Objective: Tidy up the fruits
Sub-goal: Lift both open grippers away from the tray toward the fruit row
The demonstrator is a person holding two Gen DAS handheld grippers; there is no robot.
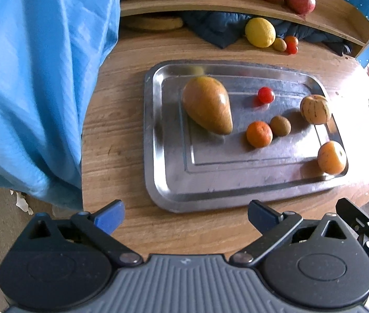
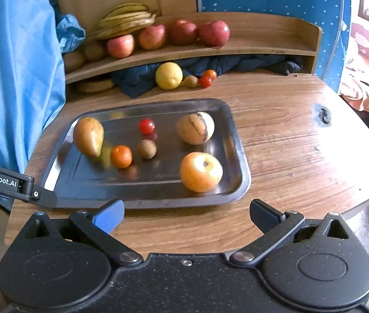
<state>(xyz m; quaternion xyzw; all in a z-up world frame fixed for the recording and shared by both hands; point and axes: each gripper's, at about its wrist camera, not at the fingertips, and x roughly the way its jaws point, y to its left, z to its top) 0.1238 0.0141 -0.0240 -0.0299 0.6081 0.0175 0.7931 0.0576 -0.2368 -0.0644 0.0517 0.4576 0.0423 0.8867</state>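
Observation:
A steel tray (image 1: 210,182) (image 2: 142,203) lies on the round wooden table. On it rest a brown-orange pear-shaped fruit (image 1: 207,104) (image 2: 88,136), a cherry tomato (image 1: 265,95) (image 2: 146,126), a small orange (image 1: 259,134) (image 2: 121,156), a kiwi (image 1: 280,125) (image 2: 146,149), a striped pale melon (image 1: 315,109) (image 2: 195,127) and a yellow-orange apple (image 1: 331,157) (image 2: 201,171). My left gripper (image 1: 185,217) hangs open over the table's near edge, short of the tray, nothing between its fingers. My right gripper (image 2: 186,216) is likewise open and empty before the tray.
A curved wooden shelf (image 2: 249,49) at the back holds red apples (image 2: 213,32), bananas (image 2: 127,18) and kiwis. Beneath it lie a lemon (image 2: 168,75), small tomatoes (image 2: 206,78) and a dark cloth (image 2: 249,62). A blue fabric (image 1: 36,78) hangs at the left.

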